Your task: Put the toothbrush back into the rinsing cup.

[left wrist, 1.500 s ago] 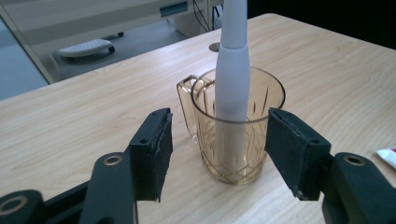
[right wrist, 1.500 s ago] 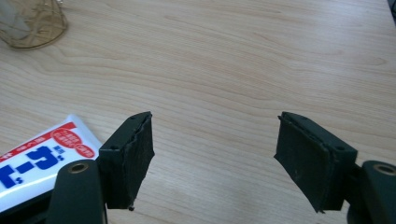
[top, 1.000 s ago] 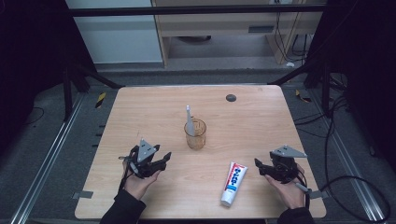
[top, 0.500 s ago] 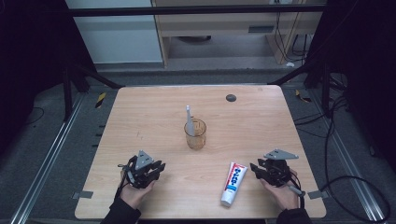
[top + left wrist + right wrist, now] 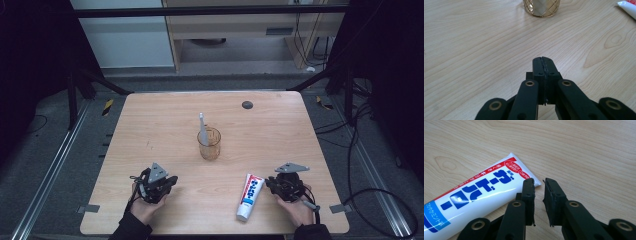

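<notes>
A white toothpaste tube (image 5: 250, 196) with blue and red print lies on the wooden table (image 5: 280, 130) near the front right. My right gripper (image 5: 271, 183) rests just right of it. In the right gripper view its jaws (image 5: 539, 182) have just been closing and stand almost together at the tube's (image 5: 481, 187) crimped end, with nothing between them. My left gripper (image 5: 169, 182) sits at the front left, jaws just closed flat on each other (image 5: 543, 60) and empty. An amber cup (image 5: 209, 145) with a white toothbrush (image 5: 202, 125) stands mid-table.
A small dark round disc (image 5: 247, 104) lies near the table's far edge. The cup's (image 5: 541, 7) base is straight ahead of the left gripper, with the tube's end (image 5: 627, 7) off to its right. Metal rails and cables run along the table's sides.
Both grippers' jaws have gone from wide open to closed. The right hand has shifted a little left, closer to the toothpaste tube. The left hand has stayed put.
</notes>
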Demonstrator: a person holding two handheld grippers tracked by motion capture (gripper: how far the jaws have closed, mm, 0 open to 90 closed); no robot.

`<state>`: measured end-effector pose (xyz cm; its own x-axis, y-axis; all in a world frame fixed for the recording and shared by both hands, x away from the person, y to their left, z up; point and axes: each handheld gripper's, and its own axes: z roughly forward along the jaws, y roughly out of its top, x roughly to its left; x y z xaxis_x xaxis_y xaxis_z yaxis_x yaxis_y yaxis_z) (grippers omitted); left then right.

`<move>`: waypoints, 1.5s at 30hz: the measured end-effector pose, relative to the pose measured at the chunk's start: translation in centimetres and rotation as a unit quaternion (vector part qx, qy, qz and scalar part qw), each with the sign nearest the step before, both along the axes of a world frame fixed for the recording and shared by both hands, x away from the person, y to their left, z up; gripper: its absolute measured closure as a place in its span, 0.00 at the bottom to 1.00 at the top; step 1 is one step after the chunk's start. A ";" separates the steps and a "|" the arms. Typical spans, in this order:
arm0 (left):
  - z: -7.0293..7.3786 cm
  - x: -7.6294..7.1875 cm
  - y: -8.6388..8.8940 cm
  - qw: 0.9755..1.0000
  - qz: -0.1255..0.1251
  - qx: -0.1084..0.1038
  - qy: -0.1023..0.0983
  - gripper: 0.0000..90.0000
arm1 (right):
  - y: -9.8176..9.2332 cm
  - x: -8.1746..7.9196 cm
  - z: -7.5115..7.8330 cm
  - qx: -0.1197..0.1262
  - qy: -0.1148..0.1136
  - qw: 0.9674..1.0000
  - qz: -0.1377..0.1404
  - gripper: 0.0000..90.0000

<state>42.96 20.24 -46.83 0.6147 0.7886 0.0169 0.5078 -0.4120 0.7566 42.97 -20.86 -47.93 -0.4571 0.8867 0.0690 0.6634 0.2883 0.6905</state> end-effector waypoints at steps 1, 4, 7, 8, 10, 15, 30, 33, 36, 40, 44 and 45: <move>0.1 0.0 0.2 1.000 0.002 0.000 0.000 0.99 | 0.0 0.0 -0.1 -0.001 0.003 1.000 -0.002 0.88; 0.2 0.2 0.9 1.000 0.011 0.003 -0.002 0.99 | 0.2 0.2 -0.2 -0.002 0.007 1.000 0.000 0.89; 0.3 0.5 1.6 1.000 0.024 0.004 -0.005 0.99 | 0.5 0.4 -0.3 -0.007 0.010 1.000 -0.001 0.90; 0.3 0.6 1.8 1.000 0.028 0.005 -0.004 0.99 | 0.6 0.4 -0.4 -0.008 0.012 1.000 -0.001 0.90; 0.4 0.7 2.2 0.999 0.034 0.003 -0.004 0.99 | 0.7 0.6 -0.5 -0.012 0.015 1.000 0.000 0.90; 0.3 1.0 2.6 0.999 0.038 0.004 -0.005 0.99 | 1.3 1.0 -0.7 -0.019 0.018 1.000 0.002 0.90; 0.3 1.2 3.0 0.999 0.043 0.005 0.001 0.98 | 3.1 2.7 -0.7 -0.022 0.017 1.000 0.012 0.90; 0.3 1.2 3.1 0.999 0.045 0.006 0.002 0.98 | 3.3 2.9 -0.8 -0.018 0.018 1.000 0.015 0.90; 0.3 1.2 3.1 0.999 0.045 0.006 0.001 0.98 | 3.5 3.0 -0.8 -0.017 0.021 0.999 0.017 0.90; 0.3 1.3 3.1 0.999 0.044 0.007 0.001 0.98 | 4.0 3.2 -0.7 -0.013 0.020 0.999 0.023 0.90; 0.3 1.3 3.1 0.999 0.044 0.006 0.001 0.98 | 4.5 3.3 -0.8 -0.012 0.022 0.999 0.031 0.90; 0.3 1.3 3.1 0.999 0.044 0.006 0.002 0.98 | 4.6 3.3 -0.8 -0.012 0.022 0.999 0.032 0.90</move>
<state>44.26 23.39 -46.55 0.5425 0.8397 0.0244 0.5450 -0.3739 0.7505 46.26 -16.24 -48.71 -0.5094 0.8577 0.0694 0.6730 0.3468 0.6533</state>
